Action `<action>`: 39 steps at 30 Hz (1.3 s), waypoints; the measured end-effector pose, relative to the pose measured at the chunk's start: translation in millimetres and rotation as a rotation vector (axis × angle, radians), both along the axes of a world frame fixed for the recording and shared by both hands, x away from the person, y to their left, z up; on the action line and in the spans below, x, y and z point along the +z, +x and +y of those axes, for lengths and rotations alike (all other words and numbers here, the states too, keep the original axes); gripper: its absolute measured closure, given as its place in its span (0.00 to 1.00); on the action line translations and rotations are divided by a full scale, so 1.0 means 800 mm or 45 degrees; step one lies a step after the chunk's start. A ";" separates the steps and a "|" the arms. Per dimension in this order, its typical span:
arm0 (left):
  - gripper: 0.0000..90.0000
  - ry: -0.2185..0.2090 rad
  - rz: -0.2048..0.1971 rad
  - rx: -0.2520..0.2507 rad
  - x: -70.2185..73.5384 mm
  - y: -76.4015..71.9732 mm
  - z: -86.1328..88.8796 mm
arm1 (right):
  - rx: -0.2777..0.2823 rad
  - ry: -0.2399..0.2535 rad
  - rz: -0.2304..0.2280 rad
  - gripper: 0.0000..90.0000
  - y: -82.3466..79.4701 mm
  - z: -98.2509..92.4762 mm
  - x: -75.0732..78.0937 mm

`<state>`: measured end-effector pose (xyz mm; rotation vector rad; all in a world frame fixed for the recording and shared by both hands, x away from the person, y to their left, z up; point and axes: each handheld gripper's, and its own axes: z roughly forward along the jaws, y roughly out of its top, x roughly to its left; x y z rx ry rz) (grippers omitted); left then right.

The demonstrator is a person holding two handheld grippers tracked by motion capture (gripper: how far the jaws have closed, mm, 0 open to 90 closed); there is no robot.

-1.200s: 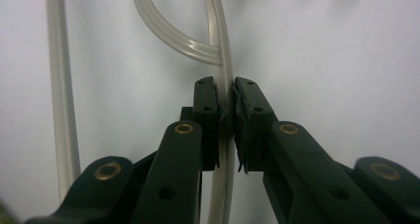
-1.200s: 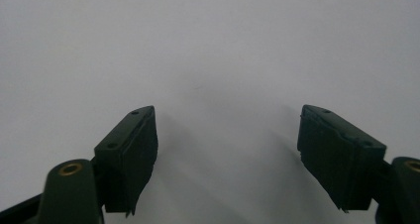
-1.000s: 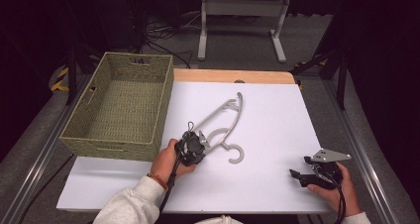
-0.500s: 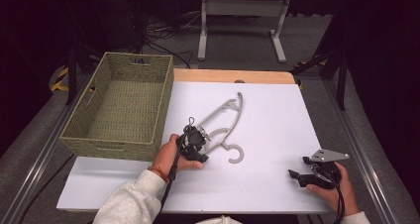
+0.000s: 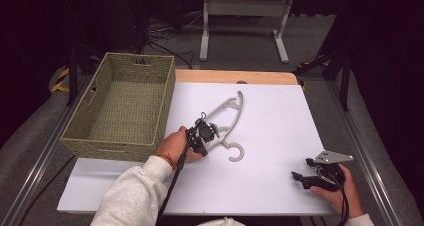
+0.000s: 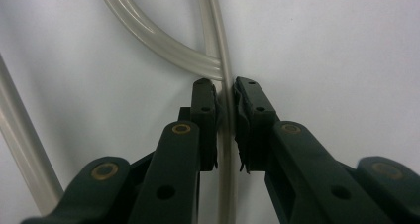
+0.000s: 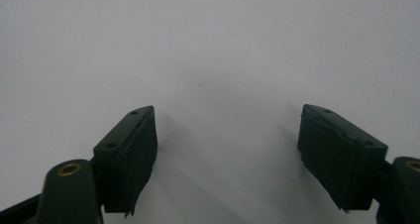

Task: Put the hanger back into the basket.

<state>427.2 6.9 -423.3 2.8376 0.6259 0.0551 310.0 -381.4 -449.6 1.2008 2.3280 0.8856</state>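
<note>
A white desk (image 5: 280,111) stands in a dark room, with a wicker basket (image 5: 122,106) at its left edge and bare space to the right. The left gripper (image 6: 225,97), jaws just closed, pinches a thin bar of the grey hanger (image 5: 231,117) mid-desk. The right gripper (image 7: 225,135) rests spread near the front right corner.

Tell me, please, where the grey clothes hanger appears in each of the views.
High view: the hanger lies mid-table on the white board, right of the basket, under the left tongs.
Left gripper view: centre; one thin bar runs up between the closed pads.
Right gripper view: open tongs over board.
Shared landmark: the white board.
</note>
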 end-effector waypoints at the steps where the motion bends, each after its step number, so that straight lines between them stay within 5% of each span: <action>1: 0.89 -0.018 -0.025 0.003 -0.001 -0.003 0.002 | 0.000 0.000 0.000 0.26 0.000 0.000 0.000; 8: 0.90 -0.117 -0.158 0.003 0.010 -0.016 0.011 | -0.006 0.001 -0.002 0.27 0.000 0.000 0.000; 18: 0.91 -0.310 -0.323 0.012 0.073 -0.031 0.016 | -0.017 0.008 -0.009 0.27 0.000 -0.002 0.003; 21: 0.91 -0.389 -0.333 -0.015 0.088 -0.036 0.011 | -0.022 0.013 -0.010 0.27 0.000 -0.003 0.003; 25: 0.91 -0.379 -0.318 -0.051 0.086 -0.038 -0.001 | -0.018 0.009 -0.010 0.27 0.000 -0.003 0.003; 27: 0.91 -0.422 -0.284 -0.057 0.085 -0.041 -0.007 | -0.017 0.011 -0.013 0.27 0.000 -0.003 0.003; 30: 0.91 -0.462 -0.311 -0.100 0.095 -0.050 -0.022 | -0.021 0.014 -0.012 0.27 0.000 -0.005 0.003; 35: 0.91 -0.492 -0.384 -0.160 0.130 -0.065 -0.044 | -0.022 0.022 -0.015 0.27 -0.001 -0.004 0.005; 39: 0.91 -0.482 -0.458 -0.146 0.165 -0.062 -0.038 | -0.019 0.026 -0.021 0.27 -0.001 -0.007 0.005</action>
